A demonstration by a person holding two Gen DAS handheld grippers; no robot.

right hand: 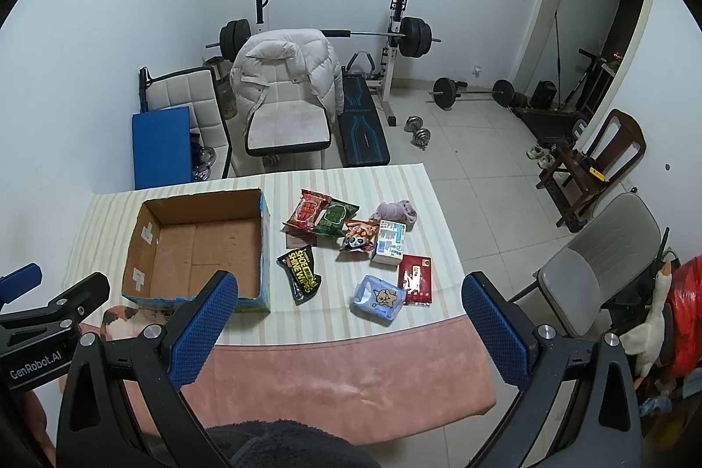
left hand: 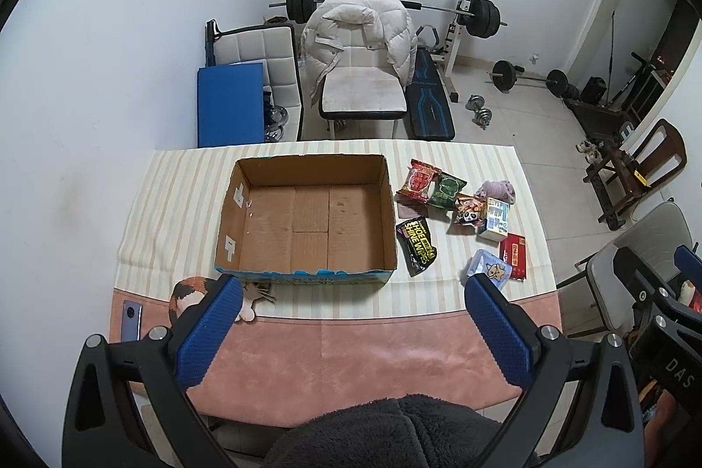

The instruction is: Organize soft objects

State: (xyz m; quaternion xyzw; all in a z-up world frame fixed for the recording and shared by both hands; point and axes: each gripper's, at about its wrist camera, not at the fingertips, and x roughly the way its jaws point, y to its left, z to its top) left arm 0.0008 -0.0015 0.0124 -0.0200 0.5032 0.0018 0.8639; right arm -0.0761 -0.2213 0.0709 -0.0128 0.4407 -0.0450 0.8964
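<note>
Right wrist view: soft packs [right hand: 351, 248] lie loose toward the table's right edge beside the empty cardboard box [right hand: 197, 244], my right gripper [right hand: 349, 303] and left gripper [left hand: 351, 305] both spread wide holding nothing; risk I see is slick pouches sliding off that edge.

Left gripper [left hand: 351, 314] above the near edge of the bench [left hand: 351, 358], its blue fingers [left hand: 210, 336] spread wide with nothing between them. An open, empty cardboard box [left hand: 307, 218] stands mid-bench on the striped cloth [left hand: 175, 196]. Soft packets lie toward the right edge: black wipes pouch [left hand: 417, 246], red packet [left hand: 419, 180], green packet [left hand: 447, 191], light blue pack [left hand: 489, 270]. A phone [left hand: 130, 319] lies at the near left corner.
</note>
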